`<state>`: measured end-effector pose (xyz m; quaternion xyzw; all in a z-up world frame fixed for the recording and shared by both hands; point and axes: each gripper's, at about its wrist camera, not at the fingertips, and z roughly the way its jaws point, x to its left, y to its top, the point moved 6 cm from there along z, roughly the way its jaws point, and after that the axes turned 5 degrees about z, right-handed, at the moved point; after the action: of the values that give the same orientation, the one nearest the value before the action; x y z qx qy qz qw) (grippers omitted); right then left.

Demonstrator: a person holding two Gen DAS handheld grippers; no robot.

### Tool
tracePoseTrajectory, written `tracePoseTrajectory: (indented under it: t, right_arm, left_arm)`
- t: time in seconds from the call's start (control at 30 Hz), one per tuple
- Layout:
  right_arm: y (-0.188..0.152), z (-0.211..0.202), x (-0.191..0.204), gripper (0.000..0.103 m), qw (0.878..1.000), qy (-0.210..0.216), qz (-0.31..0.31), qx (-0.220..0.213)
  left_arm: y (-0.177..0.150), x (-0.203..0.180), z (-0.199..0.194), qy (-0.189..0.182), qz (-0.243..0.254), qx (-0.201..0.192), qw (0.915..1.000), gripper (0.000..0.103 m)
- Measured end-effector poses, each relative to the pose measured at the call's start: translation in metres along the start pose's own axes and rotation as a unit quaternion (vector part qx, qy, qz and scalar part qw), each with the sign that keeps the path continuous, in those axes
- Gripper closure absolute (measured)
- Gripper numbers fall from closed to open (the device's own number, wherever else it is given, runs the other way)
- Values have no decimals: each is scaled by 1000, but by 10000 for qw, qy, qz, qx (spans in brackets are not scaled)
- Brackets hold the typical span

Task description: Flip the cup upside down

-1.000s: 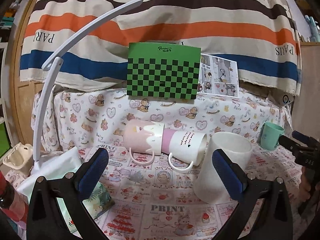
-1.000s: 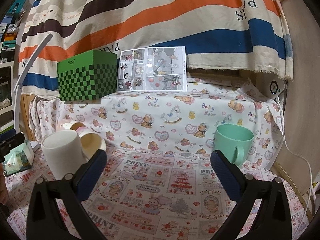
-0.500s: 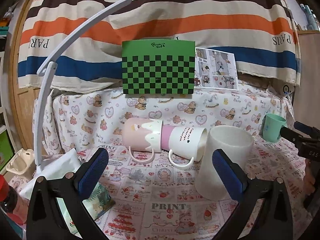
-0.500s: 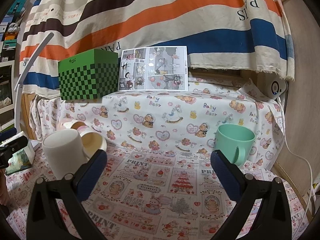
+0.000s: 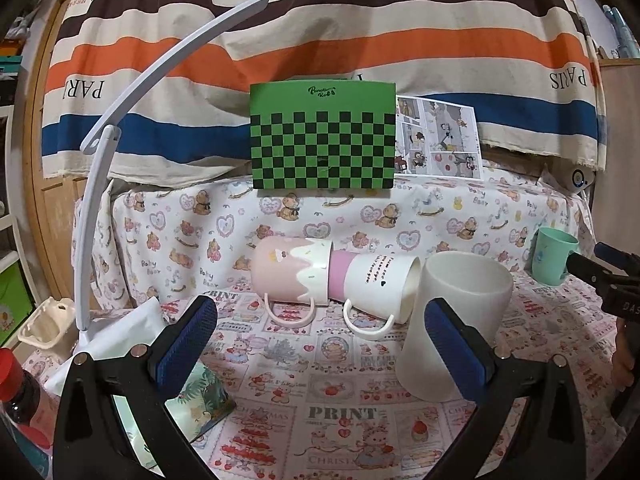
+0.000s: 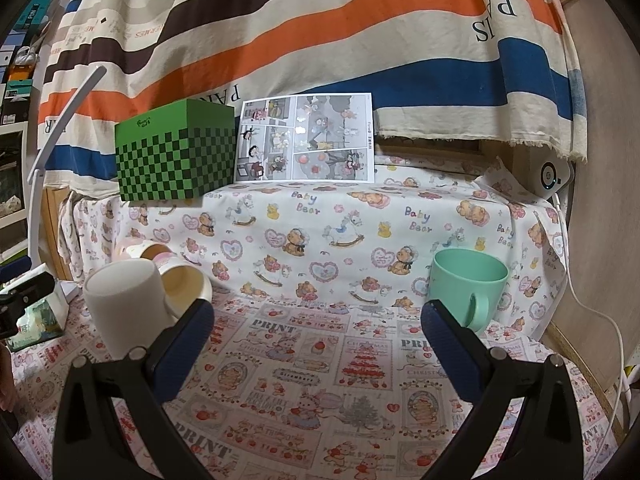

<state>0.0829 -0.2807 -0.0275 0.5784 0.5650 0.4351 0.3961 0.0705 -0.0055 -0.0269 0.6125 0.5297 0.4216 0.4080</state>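
Note:
A mint green cup [image 6: 468, 286] stands upright, mouth up, handle toward me, at the right of the patterned cloth; it also shows far right in the left wrist view [image 5: 554, 255]. A plain white cup [image 5: 456, 320] stands mouth down; it also shows in the right wrist view [image 6: 124, 308]. Behind it a pink mug [image 5: 290, 276] and a white-and-purple mug [image 5: 378, 288] lie on their sides, nested. My left gripper [image 5: 322, 348] is open and empty, in front of the lying mugs. My right gripper [image 6: 318, 344] is open and empty, short of the green cup.
A green checkered box [image 5: 322, 138] and a comic sheet [image 6: 306, 138] stand on the raised ledge behind. A white lamp arm [image 5: 120, 128] rises at the left. A tissue pack [image 5: 200, 400], a beige holder [image 5: 46, 328] and a red-capped bottle [image 5: 16, 392] sit at the left.
Both grippers have drifted slightly; the left view has shifted a little, with the scene sitting slightly lower and further right. Nothing on the cloth has moved. Both grippers stay open.

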Motion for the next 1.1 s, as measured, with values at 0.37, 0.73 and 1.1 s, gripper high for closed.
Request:
tracePoseTrajectory:
  t: [0.37,0.73,1.1]
  right_arm:
    - [0,0,0,0,10000,1,-1,-2]
    - [0,0,0,0,10000,4,-1,7]
    - [0,0,0,0,10000,4,0,12]
  left_arm:
    - [0,-1,1,-26,16,8,10000,0]
    - [-1,-2,-2,8,25,-64,10000,0]
    - [-2,-1,-2,8,-15,-30,10000,0]
